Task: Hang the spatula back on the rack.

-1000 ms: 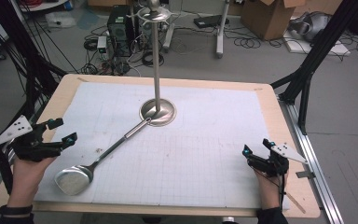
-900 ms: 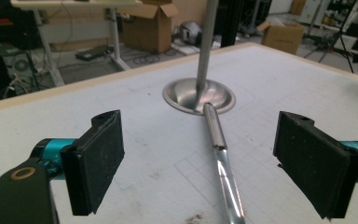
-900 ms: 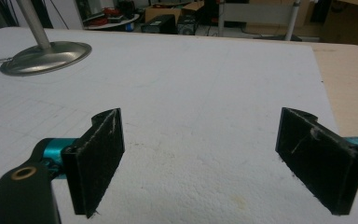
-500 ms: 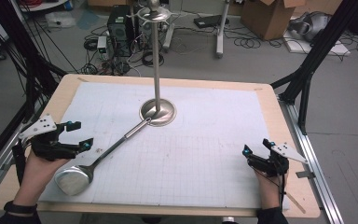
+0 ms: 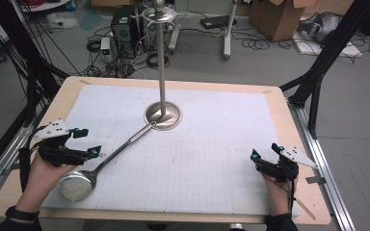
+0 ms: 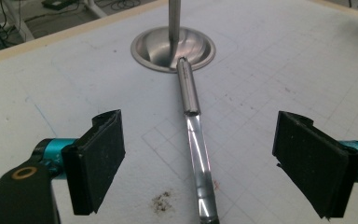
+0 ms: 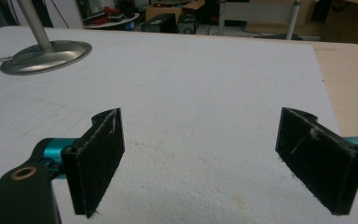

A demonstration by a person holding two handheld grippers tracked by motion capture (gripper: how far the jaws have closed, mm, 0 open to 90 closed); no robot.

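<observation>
The person's left gripper (image 5: 85,142) is held at the near left of the table, its jaws spread wide and level, pointing inward. The right gripper (image 5: 264,160) sits low at the near right, jaws likewise wide apart, hand behind it.

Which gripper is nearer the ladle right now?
Left. The left gripper hovers open beside the ladle, its handle running between the jaws. The right gripper sits open near the table's far right edge, well apart.
</observation>
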